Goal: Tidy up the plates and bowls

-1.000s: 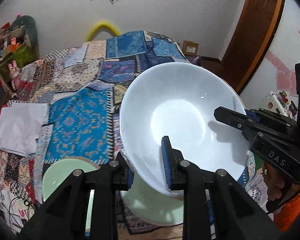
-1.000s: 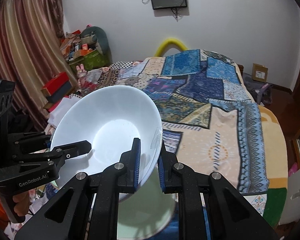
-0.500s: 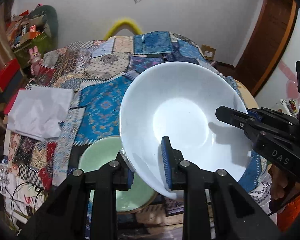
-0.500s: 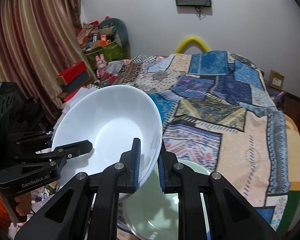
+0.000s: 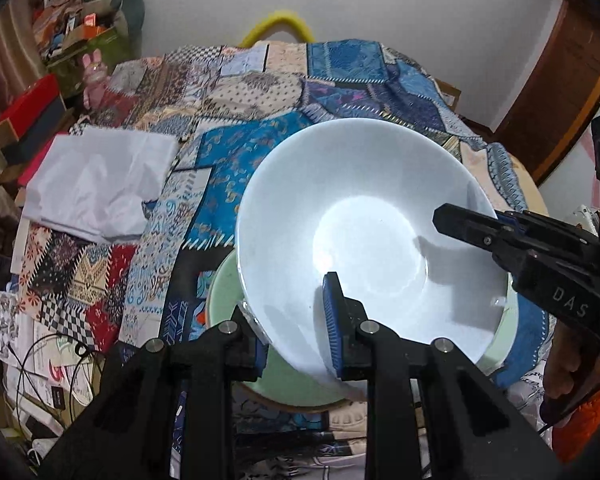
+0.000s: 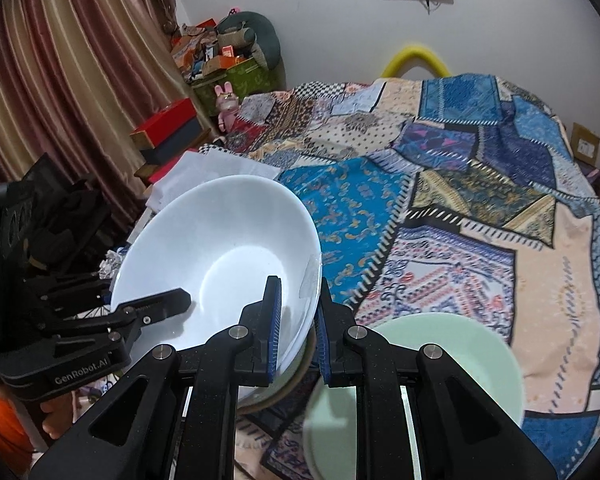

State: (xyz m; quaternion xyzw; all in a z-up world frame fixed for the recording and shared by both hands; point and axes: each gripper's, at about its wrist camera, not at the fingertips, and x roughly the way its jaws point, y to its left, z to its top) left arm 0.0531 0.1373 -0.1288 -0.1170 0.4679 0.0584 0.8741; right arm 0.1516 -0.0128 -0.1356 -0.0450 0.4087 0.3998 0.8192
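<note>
Both claws have carried the white bowl sideways and down since the earlier frames, so that green dishes which sat at the edge of view now lie right under it.

Left claw [image 5: 296,320] is clamped on the bowl's near rim, one blue pad inside the bowl and the other outside under the wall. Right claw [image 6: 298,320] is pinched tight on the opposite rim in the same way, one pad inside, one outside. Between them the white bowl [image 5: 364,236] hangs tilted, its mouth turned toward the left wrist camera, clear of the bed as far as I can judge.

Below it in the left view sits a pale green dish [image 5: 224,300], mostly hidden by the bowl; whether the bowl's underside touches it I cannot tell. In the right view a green bowl [image 6: 440,344] shows just right of that claw, and another pale rim peeks out beneath the white bowl. Whether these are one dish or two is not clear. Further out lie the patchwork bedspread [image 6: 460,200] and a folded white cloth [image 5: 96,184].

As for progress: the white bowl is picked up and brought over the green ware, which looks like the stacking spot. Still left, by my reading, are levelling the bowl, lowering it to nest or sit there, and letting go with both claws. No other loose plates show here, so how much remains beyond that I cannot say.
</note>
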